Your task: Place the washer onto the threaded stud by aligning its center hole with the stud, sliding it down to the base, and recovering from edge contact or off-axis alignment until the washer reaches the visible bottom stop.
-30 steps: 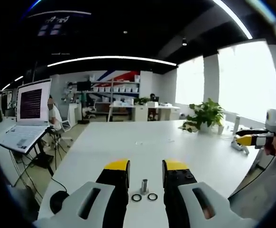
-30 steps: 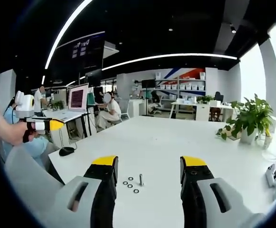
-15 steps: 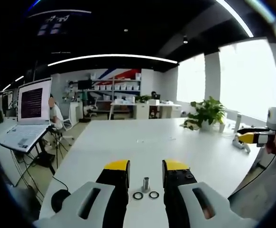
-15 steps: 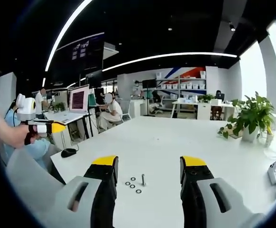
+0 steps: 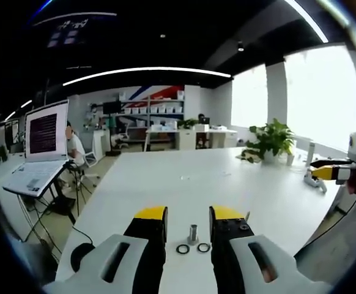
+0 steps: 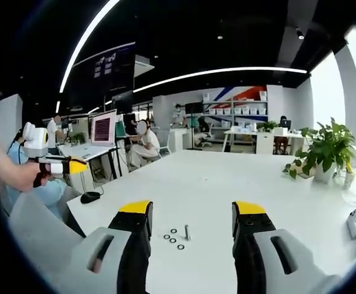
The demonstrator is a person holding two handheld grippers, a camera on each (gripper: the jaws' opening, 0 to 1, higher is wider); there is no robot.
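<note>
One long white table (image 6: 227, 184) carries the work, near its close edge. One potted plant (image 6: 325, 150) stands toward its far right edge. Right gripper (image 6: 191, 211) — jaws spread wide, holding nothing; left gripper (image 5: 188, 215) — jaws parted, also holding nothing. One threaded stud (image 5: 193, 233) stands upright between the left jaws. Washers: four (image 6: 172, 236) lie flat beside the stud in the right gripper view, two (image 5: 183, 248) in the left gripper view — none is on the stud.
</note>
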